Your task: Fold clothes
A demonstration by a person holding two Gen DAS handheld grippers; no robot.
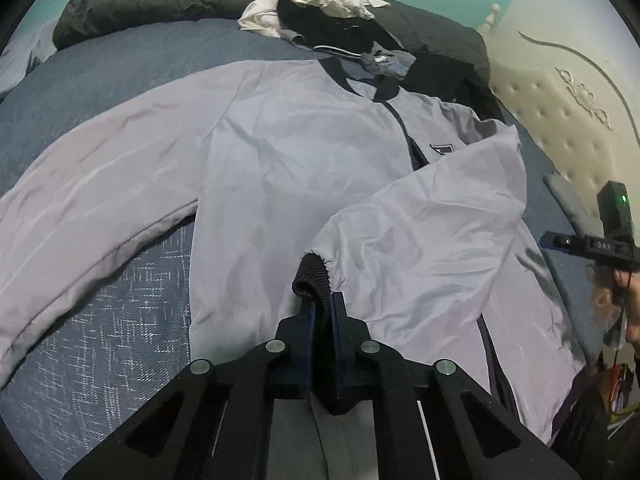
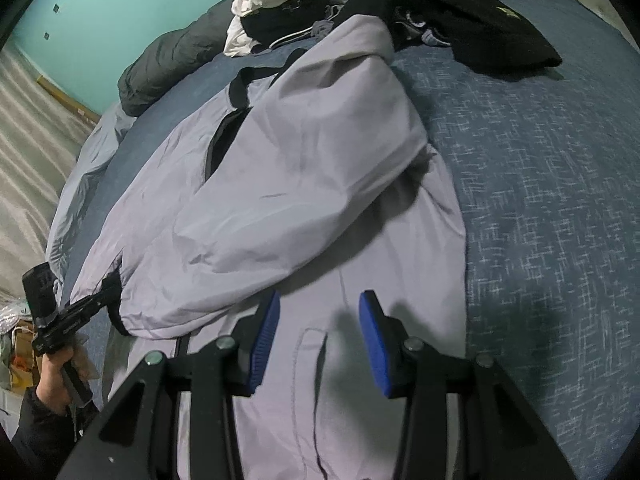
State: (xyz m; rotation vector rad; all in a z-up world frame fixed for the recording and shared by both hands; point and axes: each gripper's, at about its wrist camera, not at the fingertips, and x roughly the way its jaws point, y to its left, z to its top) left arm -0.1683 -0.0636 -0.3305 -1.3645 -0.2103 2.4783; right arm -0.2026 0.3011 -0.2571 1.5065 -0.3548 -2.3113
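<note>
Left wrist view: the left gripper (image 1: 323, 304) is clenched on the dark cuff (image 1: 311, 276), and the sleeve (image 1: 432, 216) runs away up-right across the jacket (image 1: 288, 152). The right gripper (image 2: 318, 320) hovers released above the hem, further from the cuff.

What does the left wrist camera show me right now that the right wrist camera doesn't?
Only the left wrist view shows the left gripper close up, shut on the jacket's dark ribbed cuff, plus the other sleeve spread out flat and the cream headboard.

Only the right wrist view shows the right gripper with jaws open and empty above the jacket's hem area, a pocket flap below it, and the floor.

Both show the lilac jacket with one sleeve folded across it, the blue bedspread and the clothes pile.
</note>
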